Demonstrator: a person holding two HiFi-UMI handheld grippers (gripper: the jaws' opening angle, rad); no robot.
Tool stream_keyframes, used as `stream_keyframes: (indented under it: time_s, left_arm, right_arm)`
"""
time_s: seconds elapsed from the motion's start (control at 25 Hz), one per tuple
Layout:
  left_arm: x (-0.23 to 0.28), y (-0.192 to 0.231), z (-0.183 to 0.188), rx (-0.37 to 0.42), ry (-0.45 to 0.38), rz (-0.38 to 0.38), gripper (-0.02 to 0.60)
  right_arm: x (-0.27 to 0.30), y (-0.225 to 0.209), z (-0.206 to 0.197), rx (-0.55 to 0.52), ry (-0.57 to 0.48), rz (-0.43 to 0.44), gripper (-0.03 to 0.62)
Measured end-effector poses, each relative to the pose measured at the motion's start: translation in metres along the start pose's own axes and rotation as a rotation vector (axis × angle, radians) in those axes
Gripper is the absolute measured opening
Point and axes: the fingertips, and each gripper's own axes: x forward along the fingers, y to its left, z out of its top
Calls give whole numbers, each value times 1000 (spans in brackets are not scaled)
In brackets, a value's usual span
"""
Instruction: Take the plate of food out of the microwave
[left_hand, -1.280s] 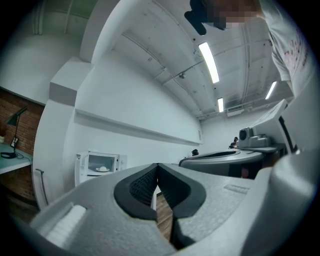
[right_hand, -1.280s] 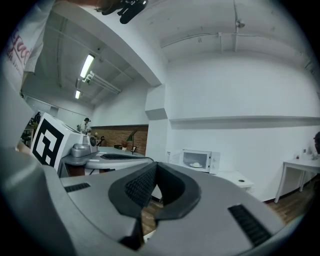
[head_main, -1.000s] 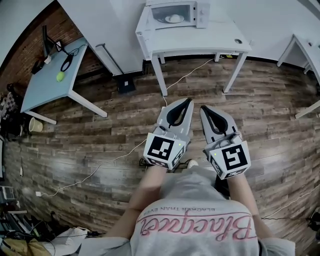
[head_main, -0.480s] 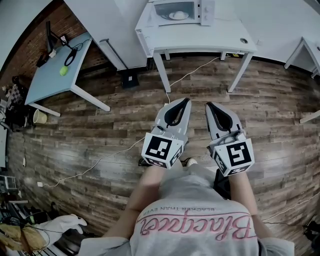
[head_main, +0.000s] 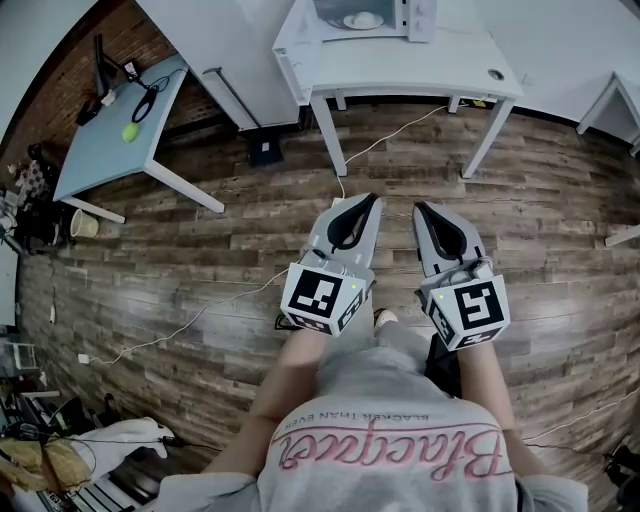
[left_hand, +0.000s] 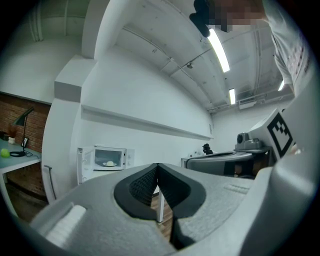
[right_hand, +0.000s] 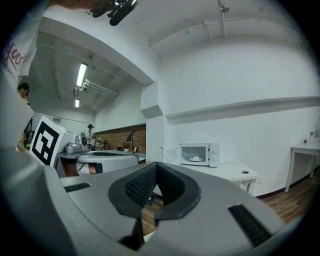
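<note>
Well ahead of both grippers: plate of food (head_main: 361, 20) inside open microwave (head_main: 420, 18) on white table (head_main: 420, 70). Left gripper (head_main: 372, 201): jaws together, empty. Right gripper (head_main: 421, 208): same. Risk: closed jaws arriving at plate would shove it, not grasp.

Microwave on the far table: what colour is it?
The microwave is white; the right gripper view shows it best.
</note>
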Motion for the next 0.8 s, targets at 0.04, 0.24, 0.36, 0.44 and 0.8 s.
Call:
stream_keyframes:
  time_s: [0.04,0.24,0.36,0.44,0.8]
  left_arm:
    - [1,2,0,0,-2,-1,6]
    - [13,9,-1,3,-7,-20,6]
    - [25,15,-3,4,-12,-35,6]
    - [35,20,-3,5,-17,-49,6]
    - [90,53,3,27,-30,-77,6]
  right_arm:
    - [2,1,0,-1,0,1,11]
    - [14,-1,-3,-15,6,5,11]
    - [26,-7,-4,-22,13,4,11]
    - [36,-11,-2,-30,15,8,11]
    - [89,-34,7,-51,11,30,11]
